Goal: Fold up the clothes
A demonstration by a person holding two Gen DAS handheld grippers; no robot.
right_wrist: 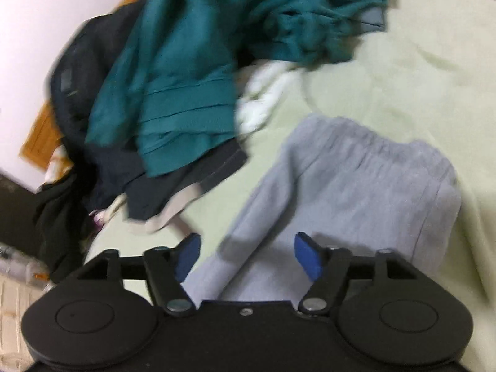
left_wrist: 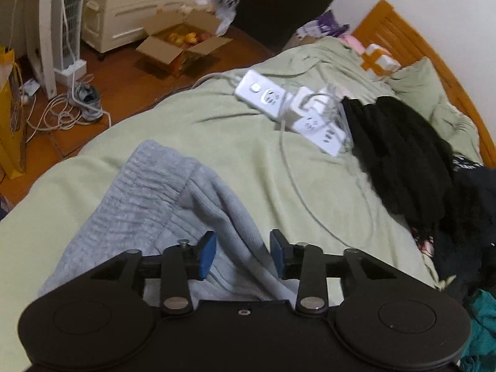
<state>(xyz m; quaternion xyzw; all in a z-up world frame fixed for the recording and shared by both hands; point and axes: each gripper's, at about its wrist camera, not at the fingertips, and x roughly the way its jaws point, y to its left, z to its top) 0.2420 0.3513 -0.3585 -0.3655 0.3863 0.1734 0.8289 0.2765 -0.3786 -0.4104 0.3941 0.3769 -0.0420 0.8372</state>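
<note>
Hovering open—two claws [left_wrist: 242, 255] [right_wrist: 248, 255]—over seemingly one grey garment [right_wrist: 356, 179].

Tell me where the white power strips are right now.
In the left wrist view, the white power strips lie on the pale green bedcover, upper centre-right, right beside the black knitted garment and beyond the grey sweatpants.

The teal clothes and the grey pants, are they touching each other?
Apart. The right wrist view shows a strip of green bedsheet between the teal clothes and the grey pants.
</note>
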